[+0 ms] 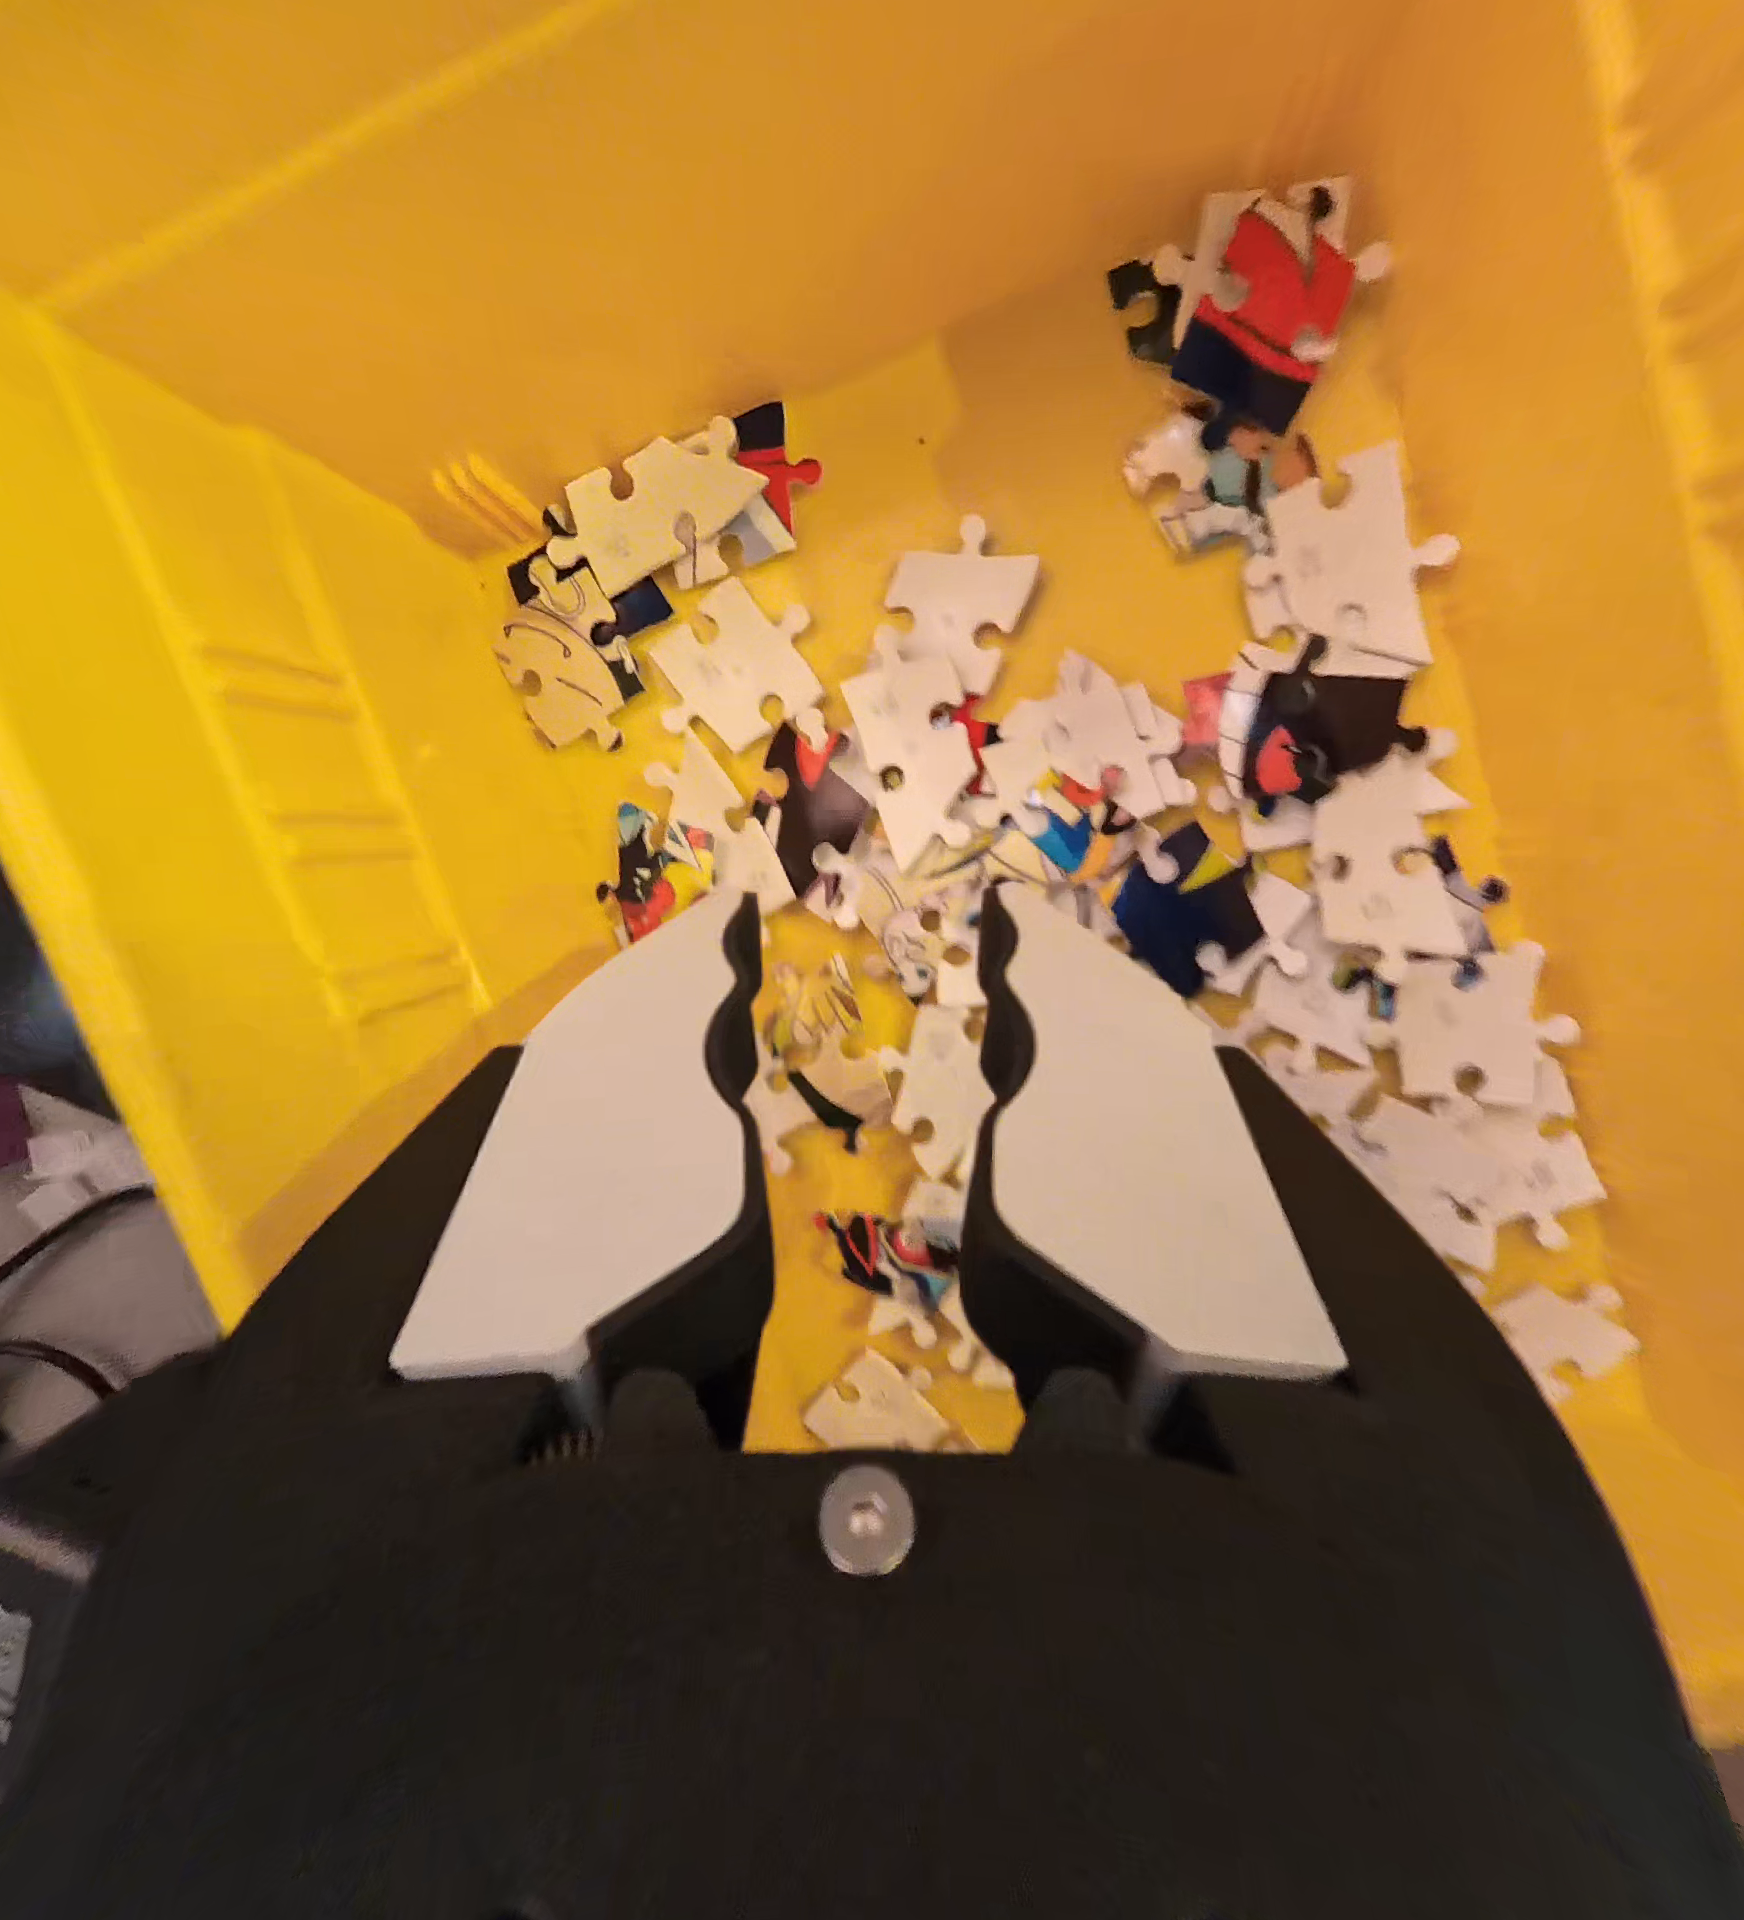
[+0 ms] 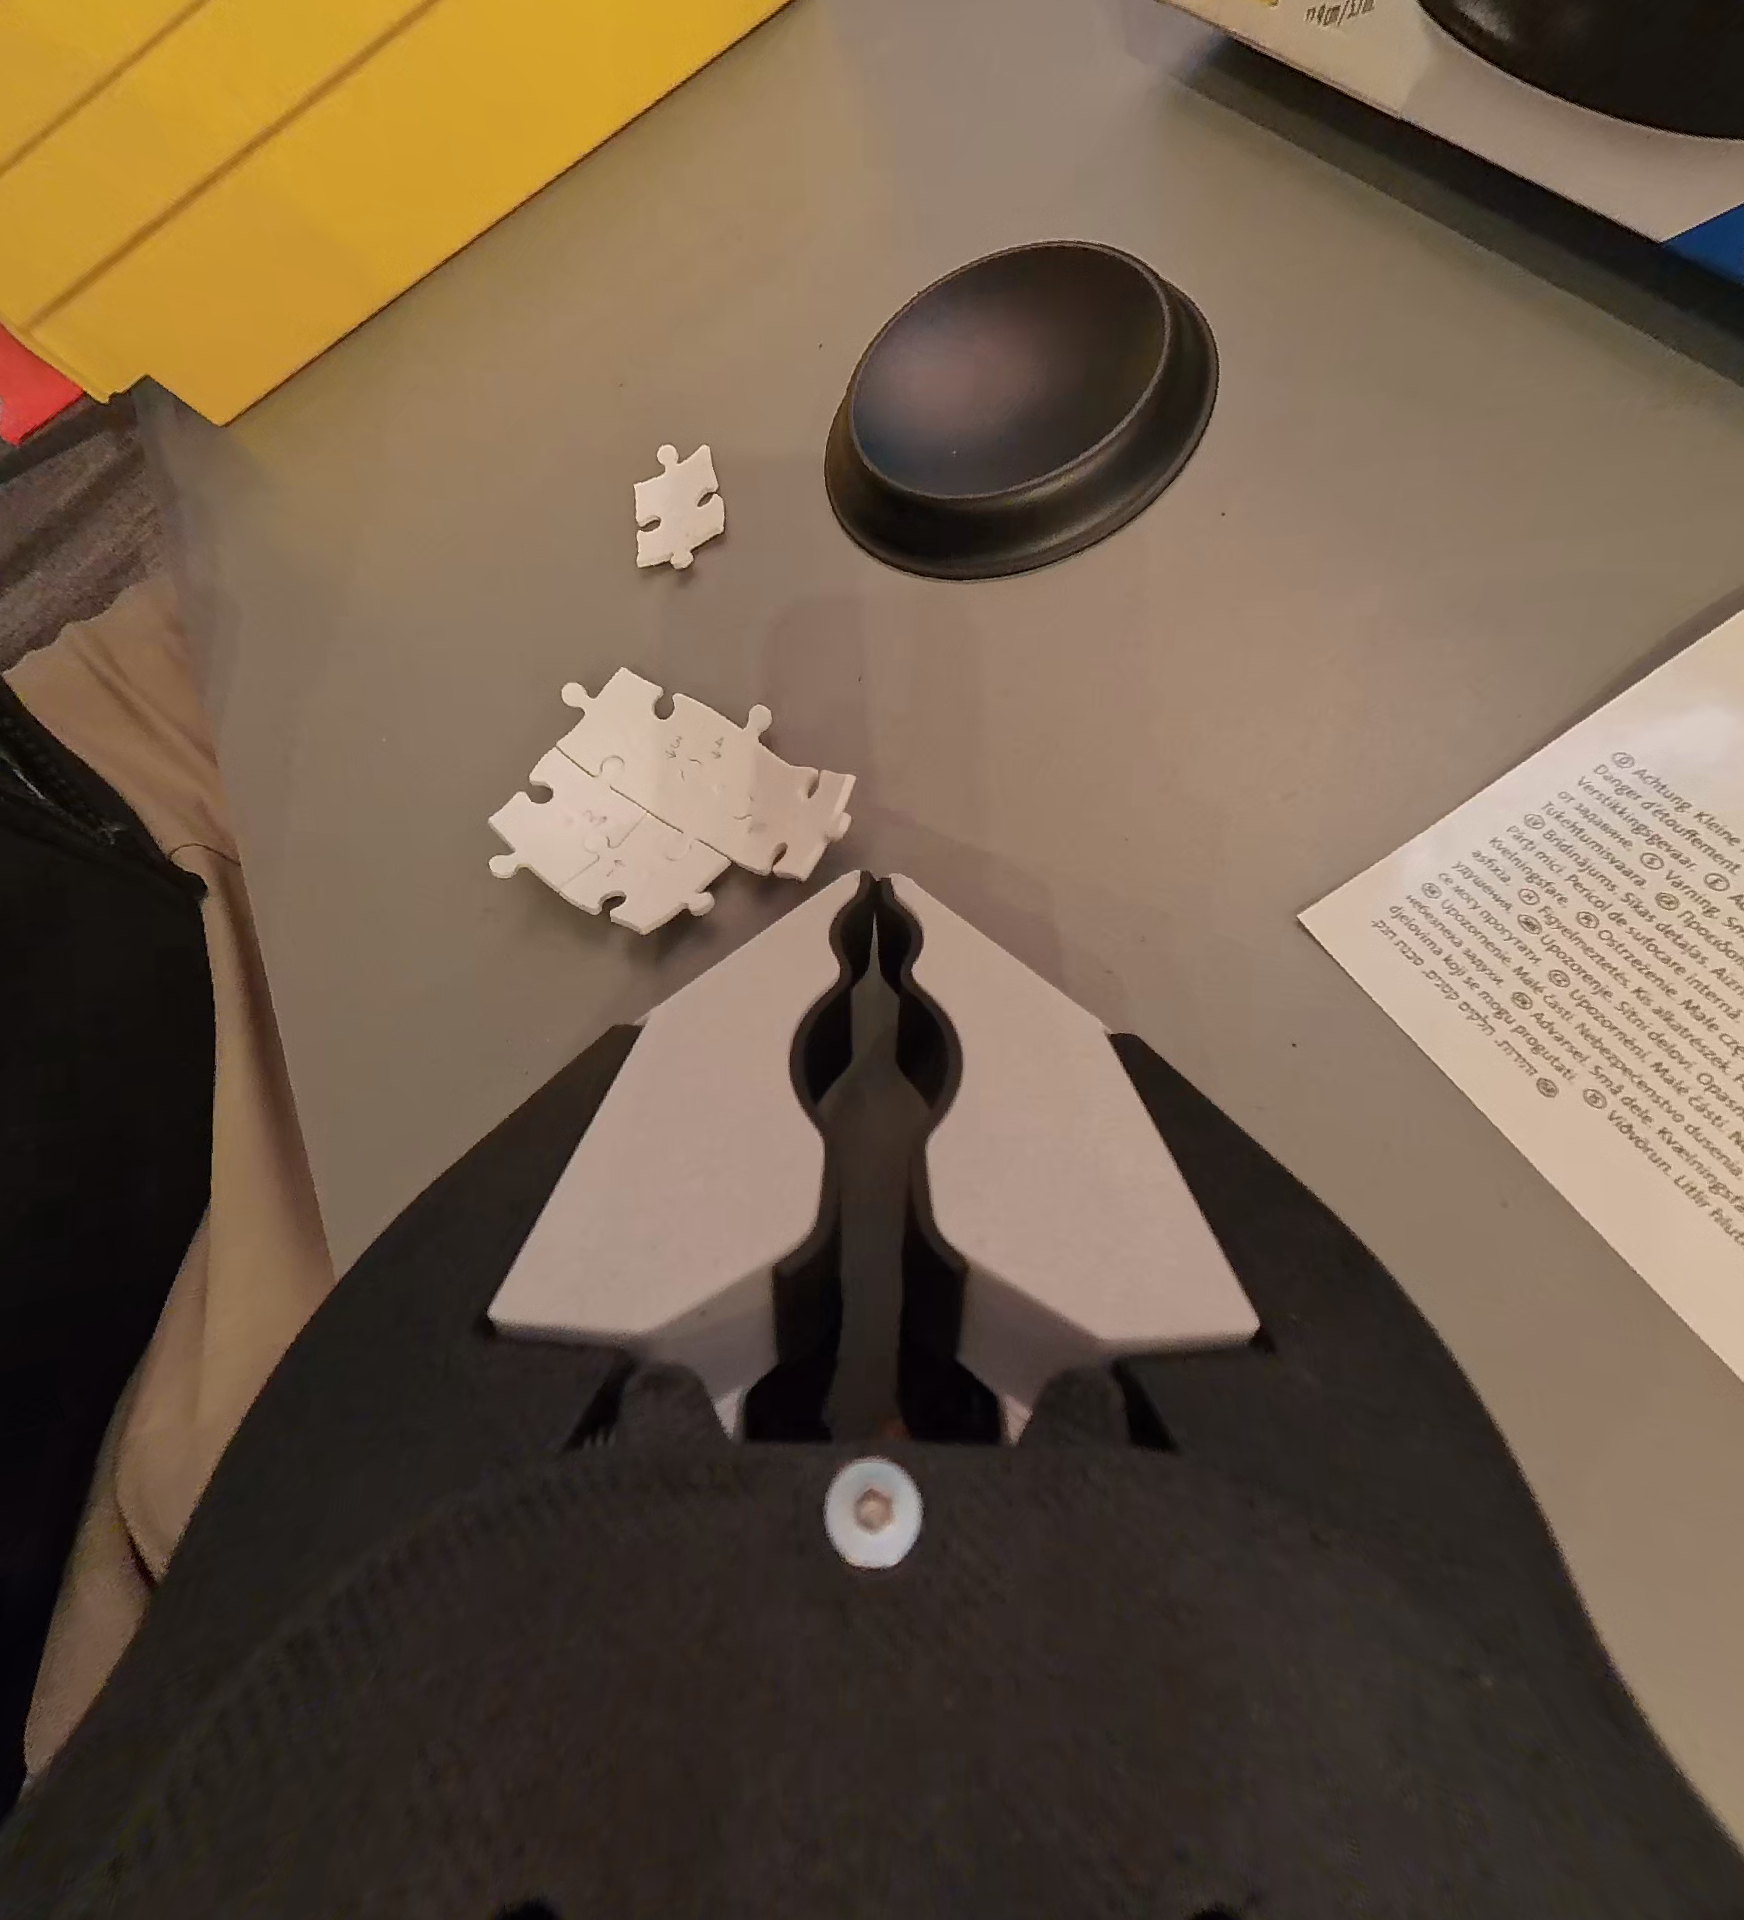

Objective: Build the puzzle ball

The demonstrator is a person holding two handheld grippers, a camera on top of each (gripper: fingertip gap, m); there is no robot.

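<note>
The left tool (image 1: 866, 914) is held open over a yellow bin (image 1: 348, 312), nothing between its fingers, and it is pointed straight at the loose puzzle pieces (image 1: 1034, 790) heaped on the bin floor. The heap is spread from 10 o'clock round to 4 o'clock of the tips; many pieces are turned blank side up, some show printed colour. A red and dark piece (image 1: 1257, 301) is seen apart at 1 o'clock, near the far wall.

Over on the right, the right tool (image 2: 876, 883) is closed on nothing, its tips pressed together above the grey surface (image 2: 1055, 748). Just beside the tips, at 10 o'clock, a joined cluster (image 2: 665, 805) of a few white pieces is laid face down. A single piece (image 2: 679, 506) is left on its own farther off at 11 o'clock, and the black round stand (image 2: 1019, 410) is parked at 12 o'clock. A printed leaflet (image 2: 1626, 1039) is cut off at 3 o'clock, a box (image 2: 1574, 114) at 1 o'clock.

Progress is judged early: only a small patch is assembled, and most pieces are not yet out of the bin. No ball shape is formed.

The left view is blurred, so individual tabs are hard to read. The pieces under the left fingers are partly hidden, and the cluster's printed side cannot be seen.
</note>
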